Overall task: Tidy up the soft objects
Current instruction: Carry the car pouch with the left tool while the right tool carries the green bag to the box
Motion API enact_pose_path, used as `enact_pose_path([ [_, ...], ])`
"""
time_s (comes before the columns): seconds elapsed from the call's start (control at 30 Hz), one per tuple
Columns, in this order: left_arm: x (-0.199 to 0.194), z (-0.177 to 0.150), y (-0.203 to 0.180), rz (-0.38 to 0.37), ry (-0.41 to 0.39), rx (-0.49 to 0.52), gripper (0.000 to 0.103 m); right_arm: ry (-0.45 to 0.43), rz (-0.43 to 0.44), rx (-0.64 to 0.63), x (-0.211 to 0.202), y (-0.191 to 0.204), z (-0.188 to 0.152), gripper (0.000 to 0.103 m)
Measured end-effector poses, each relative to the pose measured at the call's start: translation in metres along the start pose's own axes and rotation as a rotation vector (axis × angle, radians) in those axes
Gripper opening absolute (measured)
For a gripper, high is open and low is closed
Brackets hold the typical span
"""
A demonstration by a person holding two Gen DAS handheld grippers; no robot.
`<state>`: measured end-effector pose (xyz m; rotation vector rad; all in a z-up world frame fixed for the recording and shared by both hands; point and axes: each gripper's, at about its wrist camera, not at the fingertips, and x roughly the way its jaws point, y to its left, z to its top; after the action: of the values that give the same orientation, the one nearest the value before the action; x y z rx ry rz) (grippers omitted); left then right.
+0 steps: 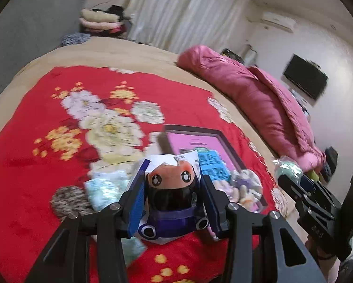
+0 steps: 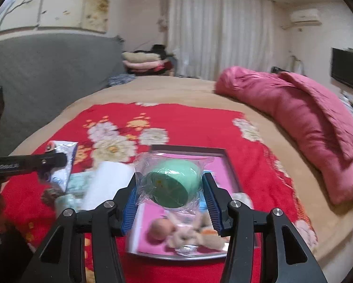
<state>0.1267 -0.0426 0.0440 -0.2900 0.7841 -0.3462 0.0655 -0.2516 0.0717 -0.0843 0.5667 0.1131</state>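
two grippers (image 1: 172, 197) (image 2: 170, 192), each apparently toy-laden

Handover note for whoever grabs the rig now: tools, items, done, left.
Left tool: shut on the packaged cartoon-face toy, lifted above the red blanket.
Right tool: shut on the wrapped green ball, held over the pink tray.
Done: a few plush pieces already lie in the tray.
Left: place both held items; tissue packs and a dark pompom are on the blanket beside the tray.
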Motion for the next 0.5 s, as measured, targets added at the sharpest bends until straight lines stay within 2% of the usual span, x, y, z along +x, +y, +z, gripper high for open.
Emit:
enact_pose_path([
  [0.13, 0.015, -0.001, -0.035, -0.017, 0.034, 0.081, 0.046, -0.007, -0.043, 0.053, -0.009, -0.033, -0.009, 0.053],
  [0.3, 0.037, -0.010, -0.074, -0.043, 0.095, 0.149, 0.046, 0.002, -0.058, 0.091, -0.012, -0.054, -0.020, 0.053],
  [0.5, 0.064, -0.039, -0.102, -0.063, 0.204, 0.203, 0.046, 0.017, -0.064, 0.136, -0.007, -0.069, -0.031, 0.053],
])
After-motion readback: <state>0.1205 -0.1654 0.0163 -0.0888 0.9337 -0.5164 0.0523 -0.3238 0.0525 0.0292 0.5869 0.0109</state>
